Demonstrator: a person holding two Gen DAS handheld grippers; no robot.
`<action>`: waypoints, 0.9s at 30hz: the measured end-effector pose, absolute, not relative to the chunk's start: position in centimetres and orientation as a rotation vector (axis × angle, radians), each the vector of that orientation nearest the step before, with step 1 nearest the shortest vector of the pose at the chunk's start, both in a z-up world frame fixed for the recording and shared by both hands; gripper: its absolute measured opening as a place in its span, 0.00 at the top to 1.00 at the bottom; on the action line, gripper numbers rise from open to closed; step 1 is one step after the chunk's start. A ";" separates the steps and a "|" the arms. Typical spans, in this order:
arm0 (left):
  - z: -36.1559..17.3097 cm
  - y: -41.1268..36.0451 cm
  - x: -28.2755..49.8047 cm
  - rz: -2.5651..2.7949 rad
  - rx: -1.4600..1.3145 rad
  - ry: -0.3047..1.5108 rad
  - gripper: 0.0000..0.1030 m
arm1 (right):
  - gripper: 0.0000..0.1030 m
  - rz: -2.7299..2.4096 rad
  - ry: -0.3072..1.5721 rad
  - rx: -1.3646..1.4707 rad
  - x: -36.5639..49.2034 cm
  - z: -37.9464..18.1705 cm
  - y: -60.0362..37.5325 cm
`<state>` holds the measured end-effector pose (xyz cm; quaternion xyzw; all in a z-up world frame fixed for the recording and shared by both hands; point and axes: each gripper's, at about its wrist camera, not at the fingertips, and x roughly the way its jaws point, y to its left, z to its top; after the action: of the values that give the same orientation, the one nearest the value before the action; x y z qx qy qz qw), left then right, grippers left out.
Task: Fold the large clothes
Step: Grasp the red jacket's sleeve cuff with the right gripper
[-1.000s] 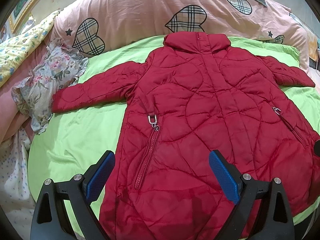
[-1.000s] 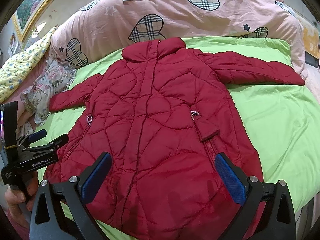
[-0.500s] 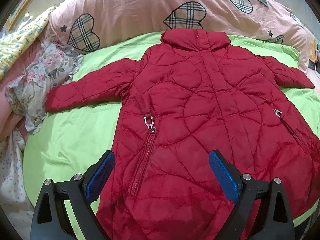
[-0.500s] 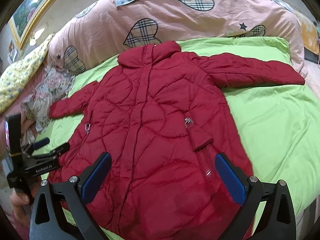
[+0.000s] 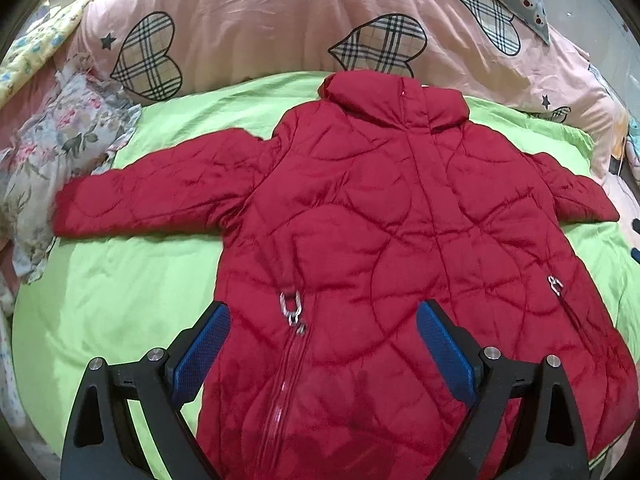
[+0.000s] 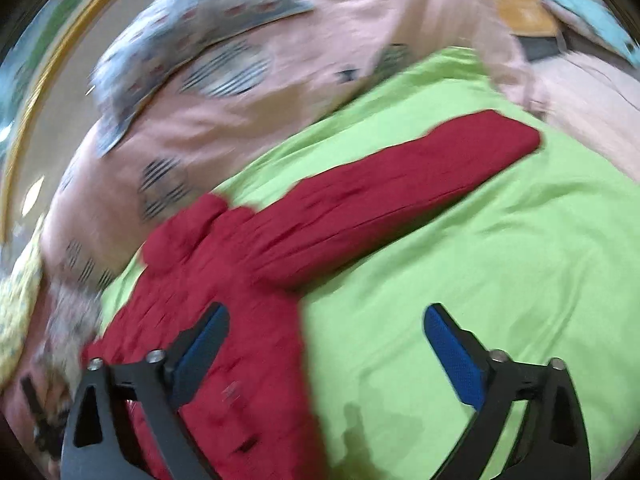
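A red quilted coat (image 5: 380,232) lies flat, front up, on a green sheet (image 5: 120,308), collar toward the pillows and both sleeves spread out. My left gripper (image 5: 320,344) is open and empty above the coat's lower left front, near the pocket zipper pull (image 5: 292,312). In the blurred right wrist view the coat (image 6: 224,320) lies left of centre, with its right sleeve (image 6: 400,196) stretching toward the upper right. My right gripper (image 6: 326,340) is open and empty above the coat's right side edge and the green sheet (image 6: 480,260).
A pink duvet with plaid hearts (image 5: 280,28) is heaped behind the coat. A floral garment (image 5: 52,152) lies crumpled just past the left sleeve cuff. A yellow floral cloth (image 5: 36,48) sits at the far left. A blue patterned pillow (image 6: 188,36) rests on the duvet.
My left gripper has moved forward over the coat, toward the collar. My right gripper has swung fast to the right, toward the right sleeve, blurring its view. The coat has not moved.
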<state>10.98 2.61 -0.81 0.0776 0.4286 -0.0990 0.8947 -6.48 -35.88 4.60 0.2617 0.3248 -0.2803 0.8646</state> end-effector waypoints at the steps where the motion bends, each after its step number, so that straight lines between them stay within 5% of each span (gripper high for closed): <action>1: -0.9 2.4 11.1 -0.203 0.165 0.885 0.08 | 0.22 -0.598 0.666 0.582 -6.6 4.2 -37.4; 6: -1.8 0.8 12.0 -0.239 0.144 0.890 0.07 | 0.34 -0.623 0.571 0.762 -6.9 2.0 -44.7; 17: -2.8 -1.0 13.1 -0.259 0.143 0.906 0.07 | 0.40 -0.570 0.486 0.906 -3.0 -2.0 -51.5; 22: -3.9 -1.0 13.7 -0.262 0.118 0.931 0.07 | 0.75 -0.665 0.447 0.917 -3.5 -2.0 -55.2; 27: -4.8 -1.3 14.1 -0.294 0.106 0.971 0.08 | 0.90 -0.649 0.456 0.776 -2.2 0.5 -53.6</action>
<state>14.06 -1.31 -4.84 0.0509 0.4648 -0.1405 0.8727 -2.23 -53.56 0.51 0.3685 0.2163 -0.3079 0.8500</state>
